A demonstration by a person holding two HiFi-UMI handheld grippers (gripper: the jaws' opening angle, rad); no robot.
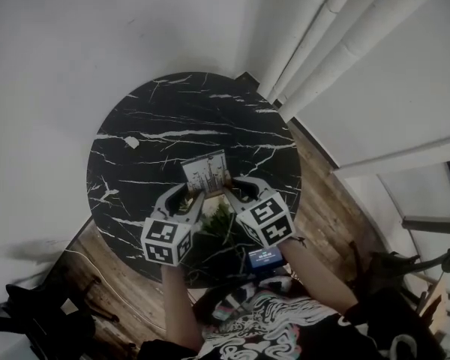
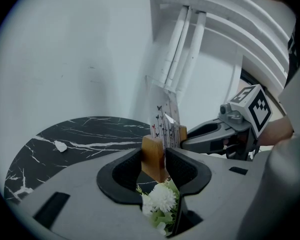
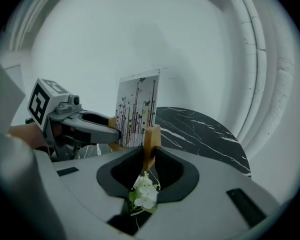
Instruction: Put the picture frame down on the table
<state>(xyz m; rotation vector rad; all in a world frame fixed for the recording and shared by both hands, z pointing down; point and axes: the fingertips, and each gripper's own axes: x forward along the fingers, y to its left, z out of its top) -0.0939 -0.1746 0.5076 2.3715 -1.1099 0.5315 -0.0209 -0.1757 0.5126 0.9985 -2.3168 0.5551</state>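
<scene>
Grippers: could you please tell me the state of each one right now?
Left gripper: closed on a wooden foot of the butterfly-print picture frame.
Right gripper: closed on its other wooden foot.

I see one obstacle by the near rim of the round black white-veined marble tabletop [image 1: 135, 111]: a white flower sprig with green leaves [image 1: 220, 220]. Beyond the sprig the stone lies open, except a small white scrap [image 1: 133, 142] far left of it.

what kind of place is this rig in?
Probably a home-style room corner, possibly staged: round black marble-look table, wood plank floor, white pipes in the corner. The picture frame and white flowers fit a living space.
</scene>
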